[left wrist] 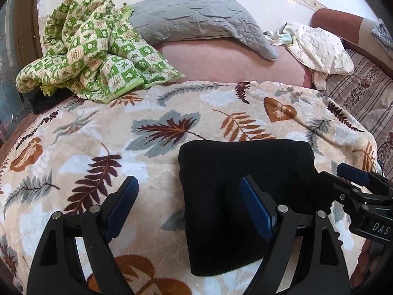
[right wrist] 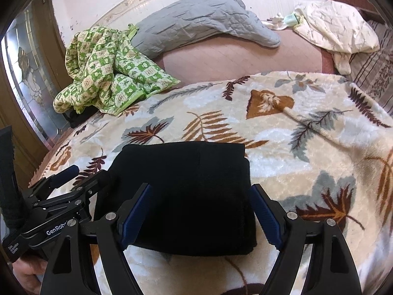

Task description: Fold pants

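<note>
The black pants (left wrist: pixel 233 196) lie folded into a compact rectangle on a leaf-patterned blanket (left wrist: pixel 98 135). My left gripper (left wrist: pixel 188 182) hangs open over the pants' left edge, with one finger above the black cloth and the other above the blanket. In the right wrist view the same pants (right wrist: pixel 186 172) fill the middle. My right gripper (right wrist: pixel 201 188) is open above them, jaws wide and holding nothing. The left gripper (right wrist: pixel 88 173) shows at the left of that view. The right gripper (left wrist: pixel 341 174) shows at the right edge of the left wrist view.
A crumpled green checked quilt (left wrist: pixel 86 49) lies at the far left of the bed. A grey quilted pillow (left wrist: pixel 196 17) rests against the wall, and a cream cloth (left wrist: pixel 319 46) lies at the far right. A glass-panelled door (right wrist: pixel 29 78) stands on the left. A hand (right wrist: pixel 24 277) shows at the bottom left.
</note>
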Demonstrator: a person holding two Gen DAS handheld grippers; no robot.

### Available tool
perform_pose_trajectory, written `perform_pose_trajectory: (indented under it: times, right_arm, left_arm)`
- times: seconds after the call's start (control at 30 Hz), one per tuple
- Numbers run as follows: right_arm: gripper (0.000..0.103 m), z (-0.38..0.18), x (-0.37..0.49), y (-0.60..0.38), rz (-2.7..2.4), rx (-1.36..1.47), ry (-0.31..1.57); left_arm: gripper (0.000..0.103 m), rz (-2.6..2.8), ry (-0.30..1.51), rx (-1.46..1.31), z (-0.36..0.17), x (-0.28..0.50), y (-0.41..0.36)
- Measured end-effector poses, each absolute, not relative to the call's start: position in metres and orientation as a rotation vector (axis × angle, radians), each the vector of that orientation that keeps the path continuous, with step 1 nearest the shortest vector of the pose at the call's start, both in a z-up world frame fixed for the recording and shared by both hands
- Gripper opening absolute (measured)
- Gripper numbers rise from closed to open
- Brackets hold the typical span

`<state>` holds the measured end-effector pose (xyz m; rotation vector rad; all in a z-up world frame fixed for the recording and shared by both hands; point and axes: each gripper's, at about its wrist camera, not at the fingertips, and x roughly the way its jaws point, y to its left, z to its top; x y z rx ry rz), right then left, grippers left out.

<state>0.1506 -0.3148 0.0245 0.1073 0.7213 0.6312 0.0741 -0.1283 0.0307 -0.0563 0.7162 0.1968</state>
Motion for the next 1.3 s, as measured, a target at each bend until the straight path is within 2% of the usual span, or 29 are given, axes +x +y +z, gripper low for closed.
perform_pose_trajectory:
  times: [0.67, 1.3]
  right_arm:
    - [0.083, 0.042, 0.111, -0.343, 0.62, 0.123, 0.647]
    - [0.083, 0.035, 0.117, -0.33, 0.634, 0.104, 0.671]
  left_arm:
    - [0.085, 0.244, 0.663, -0.057, 0.05, 0.022, -0.14]
    - [0.085, 0.308, 0.634, 0.024, 0.048, 0.026, -0.135]
